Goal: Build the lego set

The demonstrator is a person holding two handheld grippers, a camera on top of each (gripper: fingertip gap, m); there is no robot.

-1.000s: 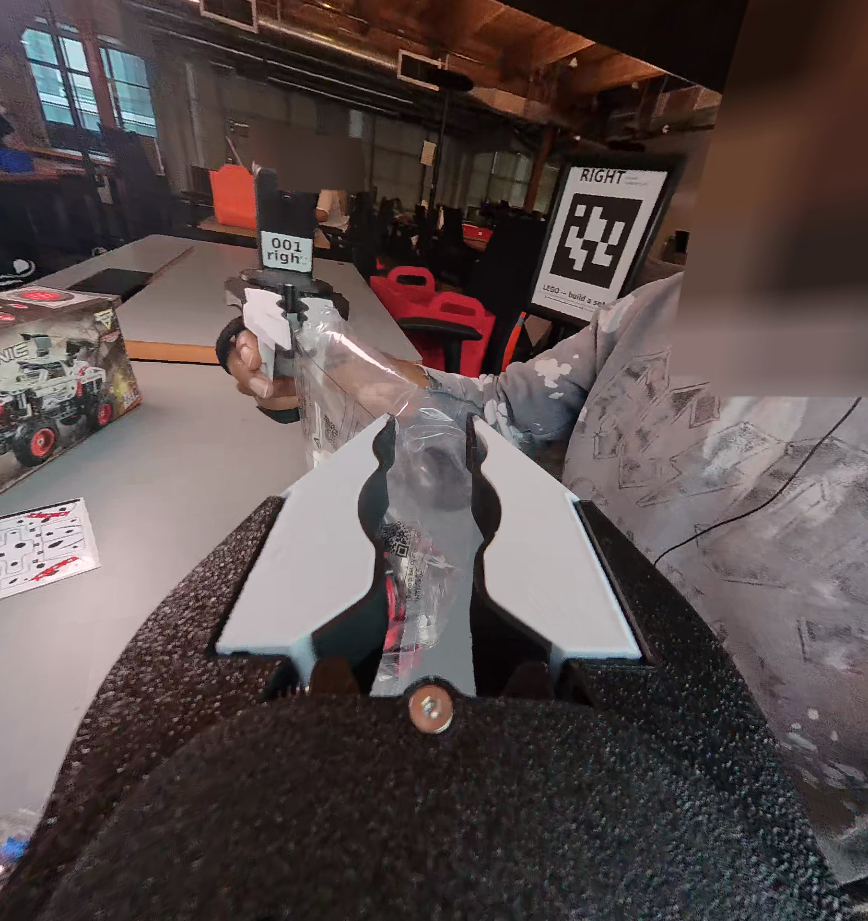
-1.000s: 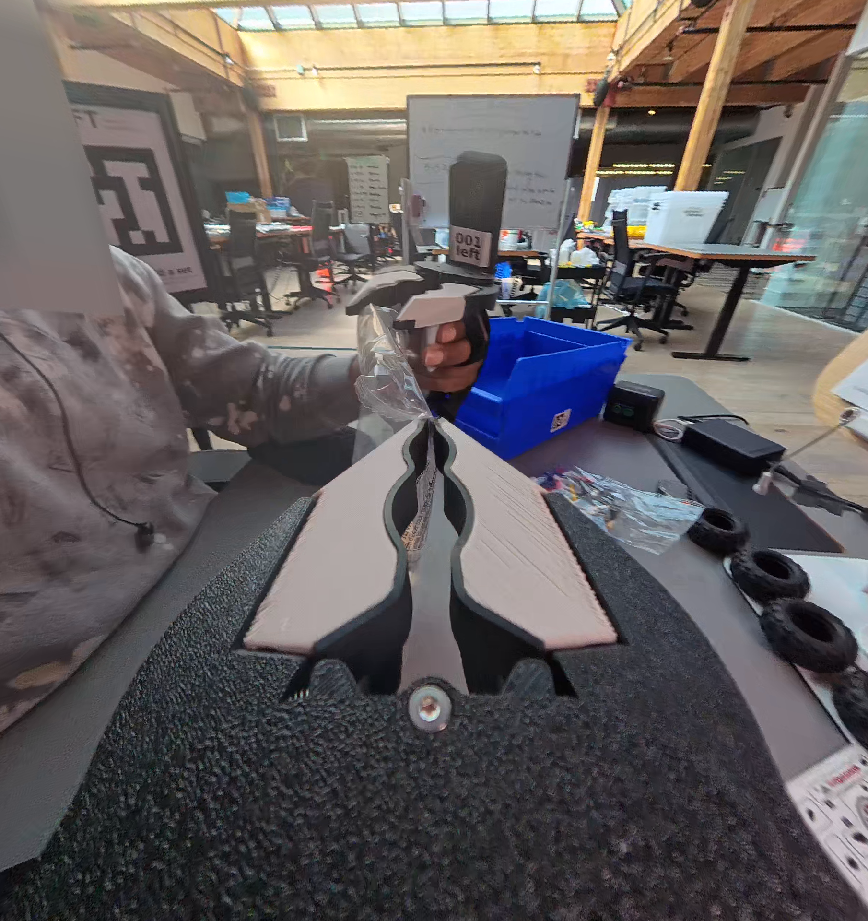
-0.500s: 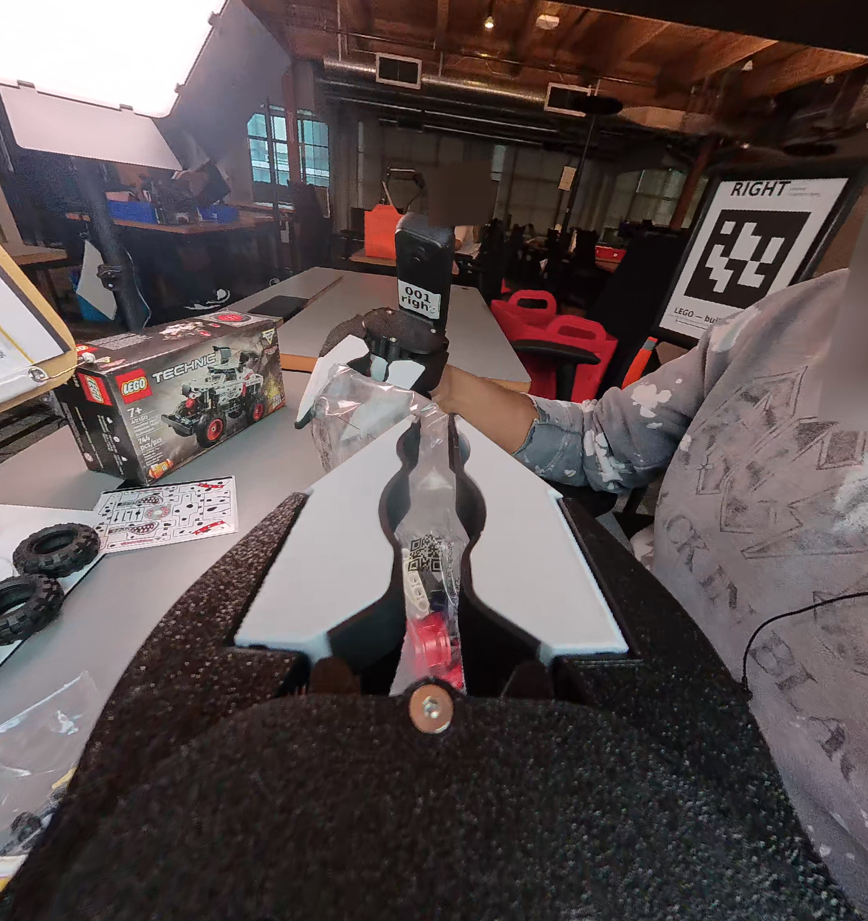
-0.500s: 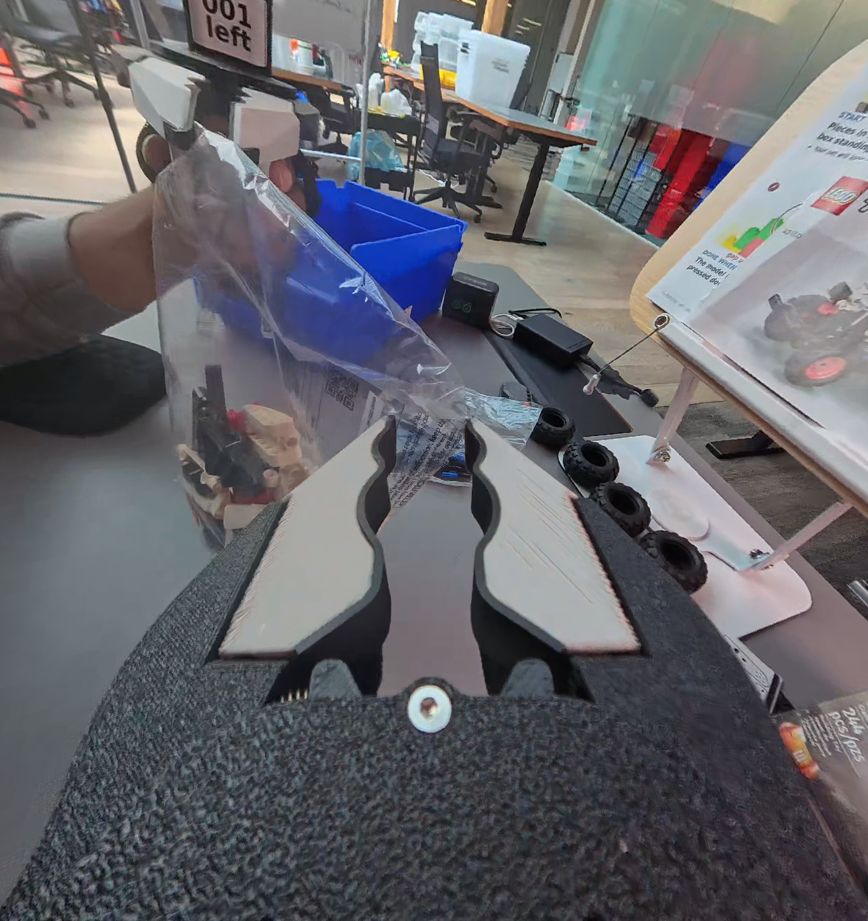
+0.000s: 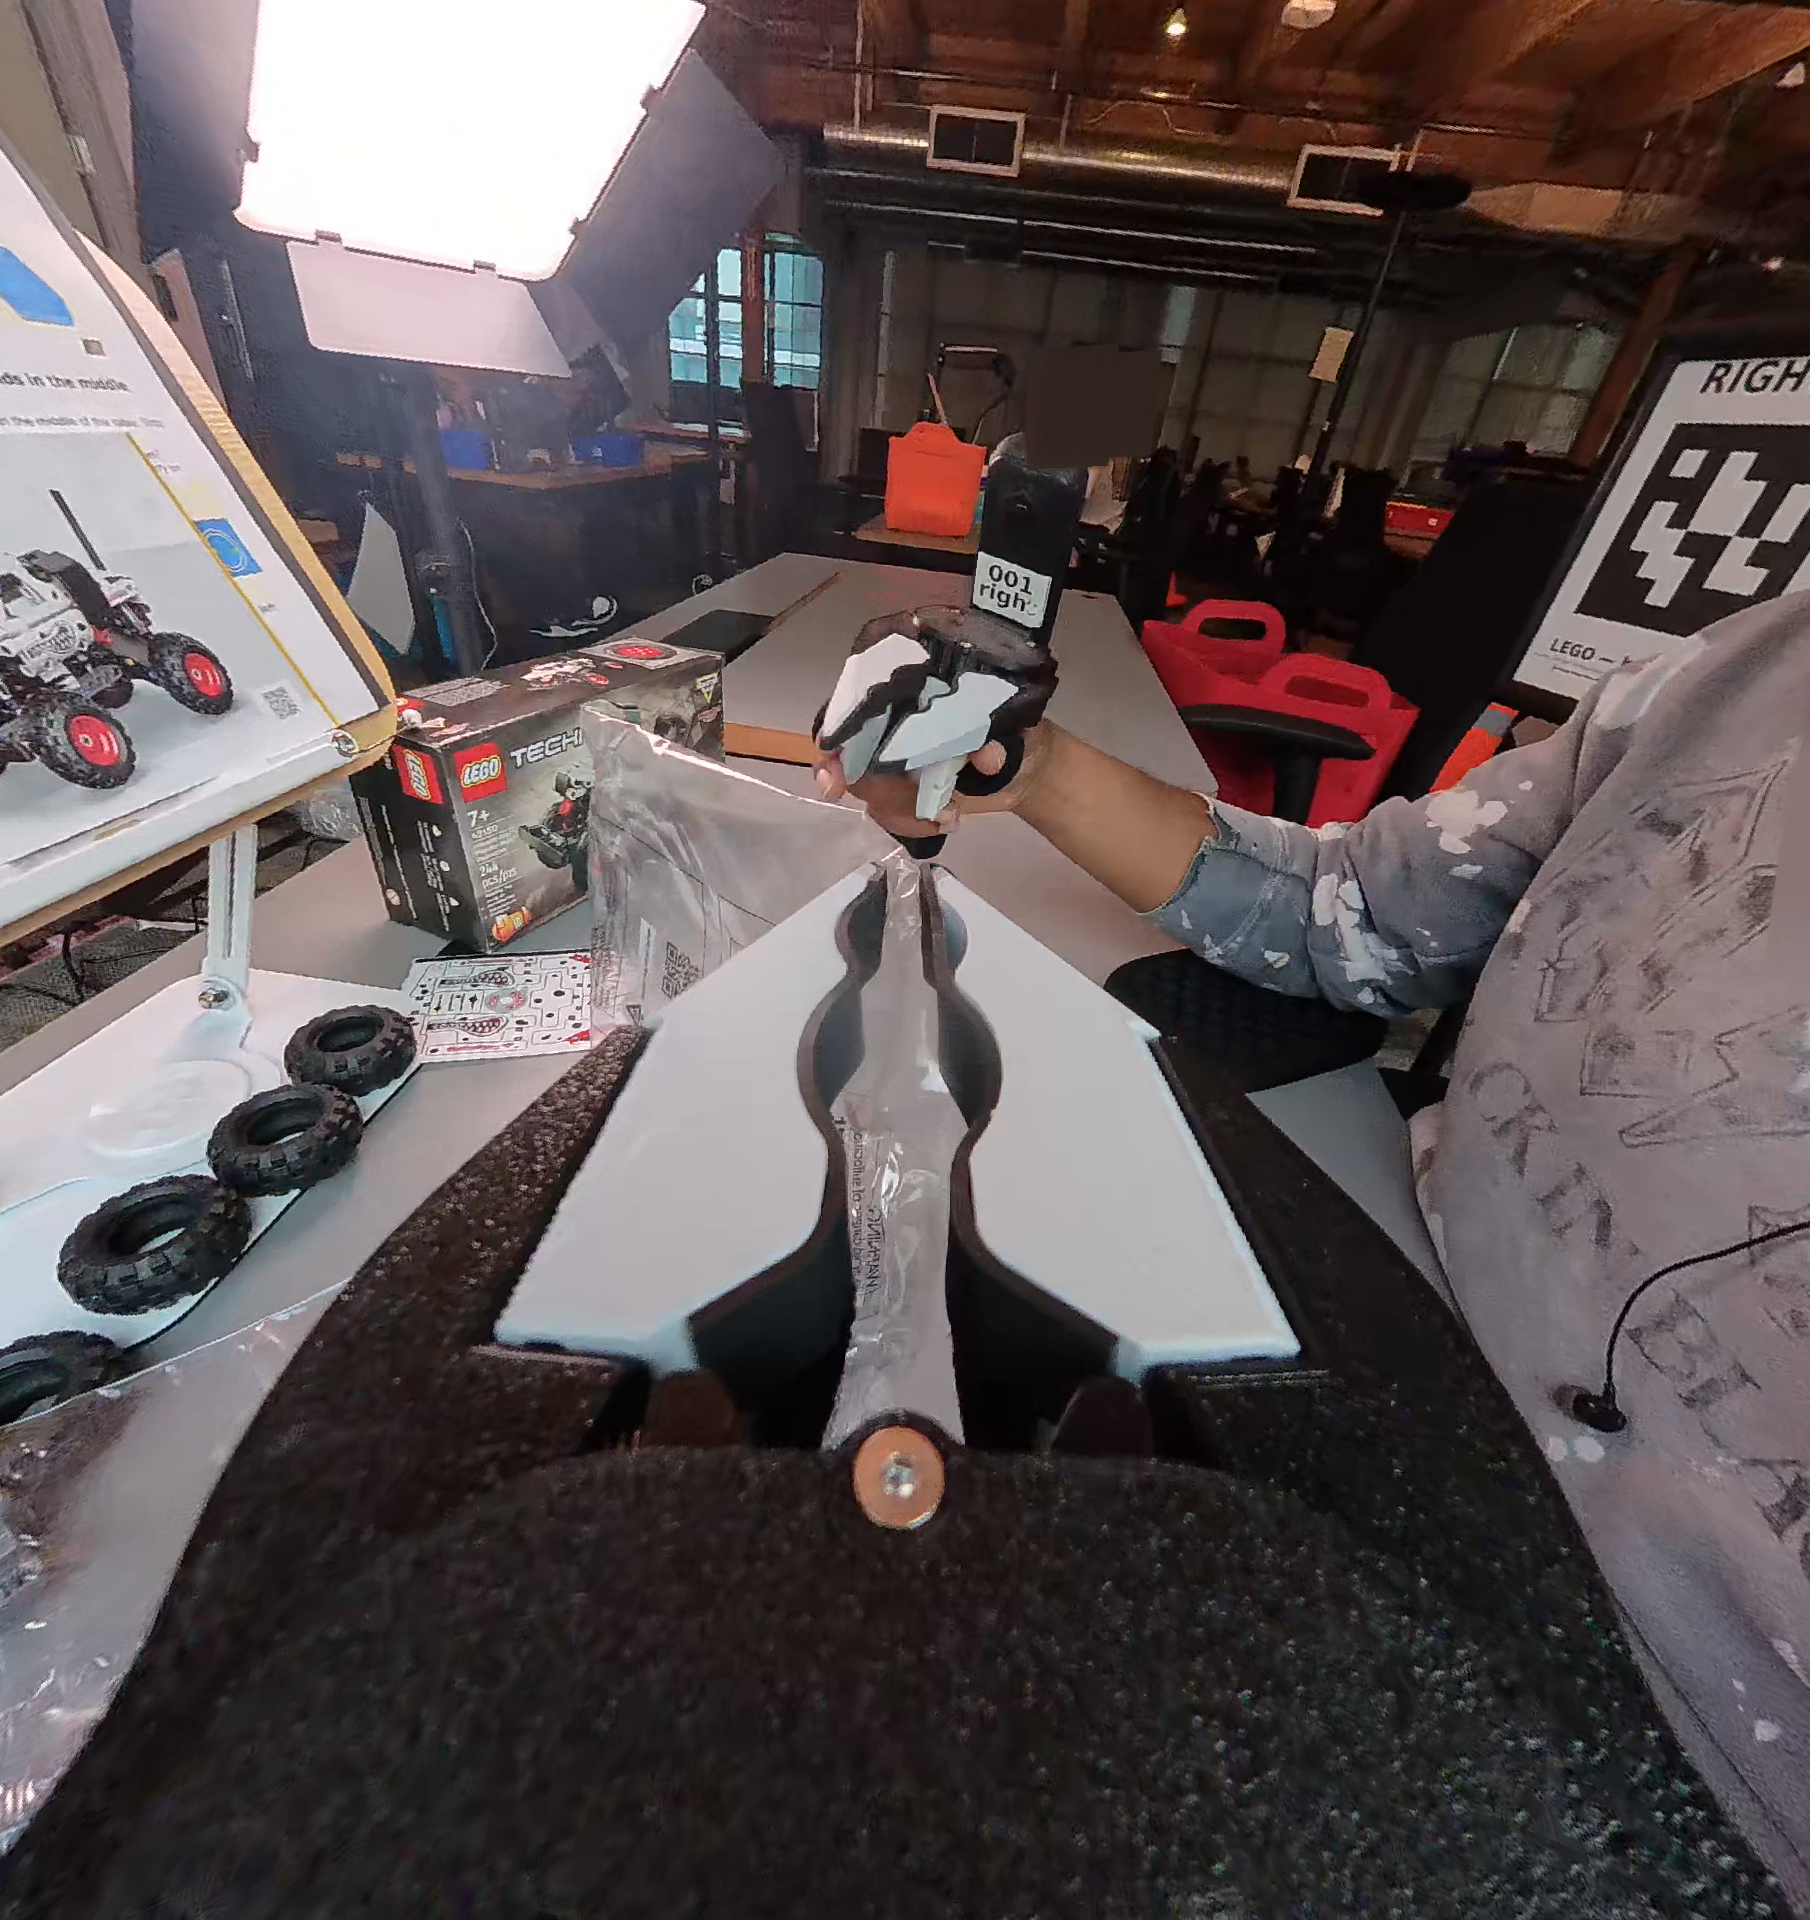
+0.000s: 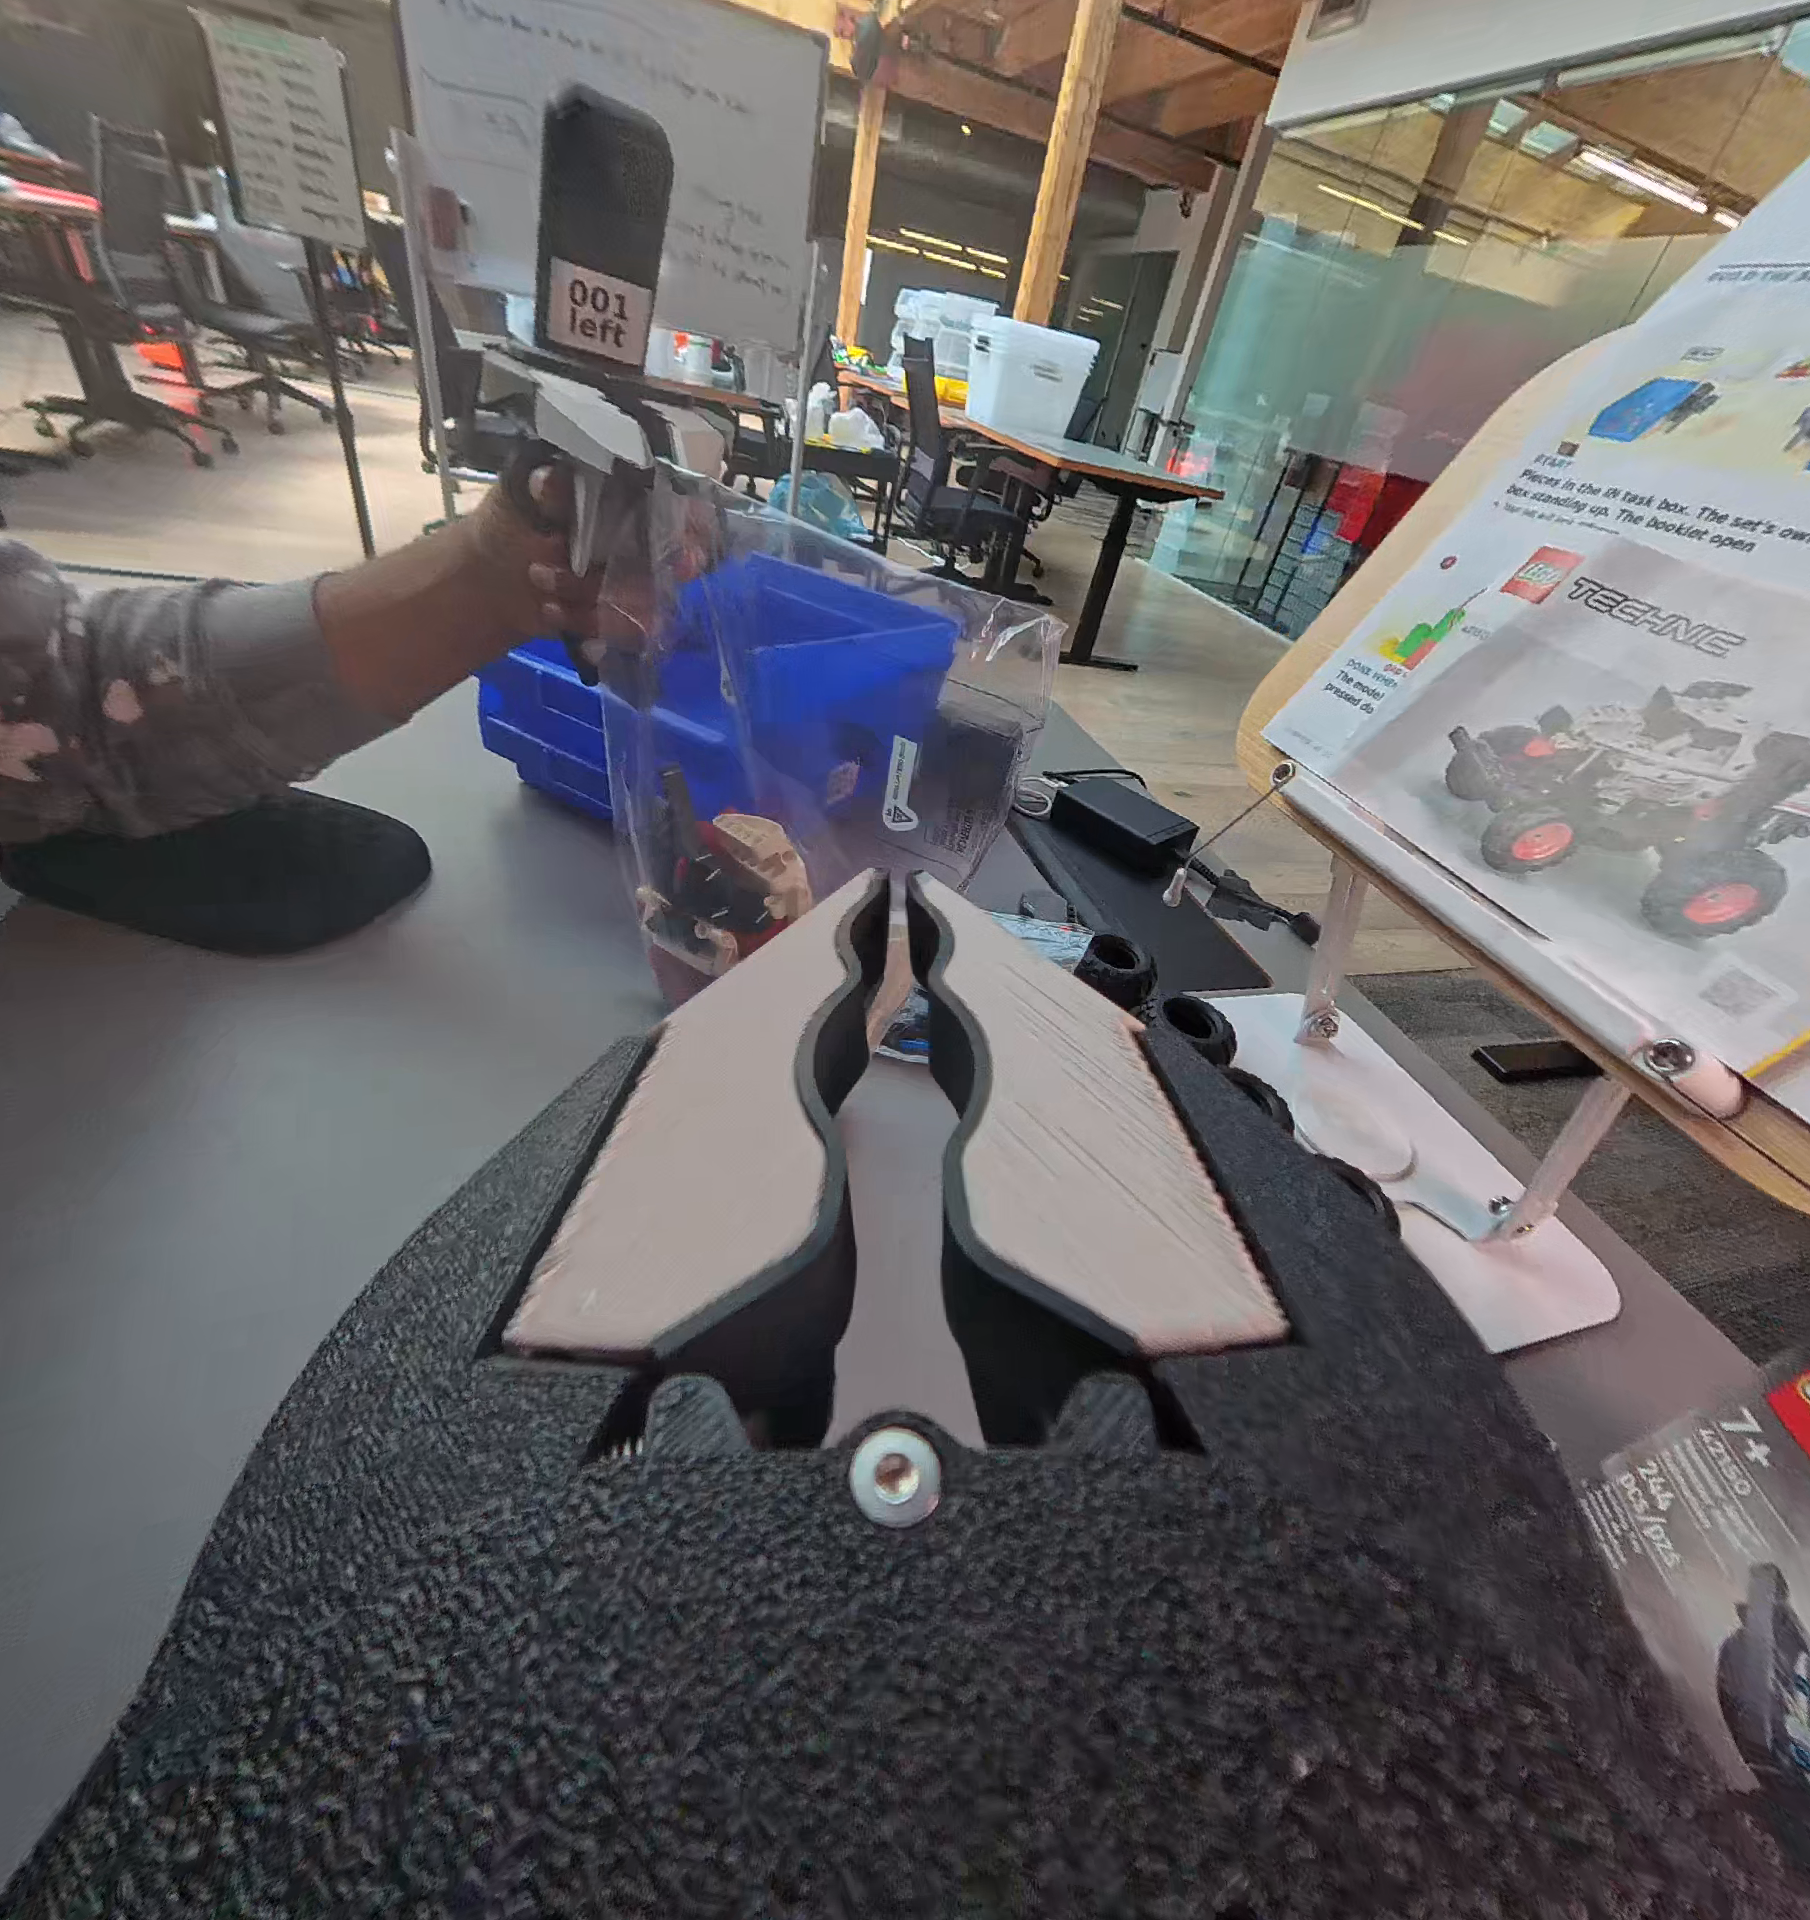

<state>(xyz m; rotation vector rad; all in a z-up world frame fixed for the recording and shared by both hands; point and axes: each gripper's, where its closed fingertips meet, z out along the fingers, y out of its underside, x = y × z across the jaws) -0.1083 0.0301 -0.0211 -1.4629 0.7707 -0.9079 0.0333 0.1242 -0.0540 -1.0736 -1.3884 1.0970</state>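
Left gripper [image 5: 903, 894]: closed on the film of the clear parts bag [image 6: 839, 717], which is held above the table. Right gripper [image 6: 897, 896]: jaws apart half a second ago, now closed on the bag's lower edge. With both ends secured, tearing it open appears next. Printed matter: bag warning panel, branded set box [image 5: 485, 800], gripper tags.

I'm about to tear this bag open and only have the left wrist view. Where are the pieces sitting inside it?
Observer: Bunched at the bottom of the bag: tan, red and black pieces, well below where the left gripper pinches its top.
Operator: Anything behind it to catch spills?
Observer: A blue bin stands on the table right behind the bag.
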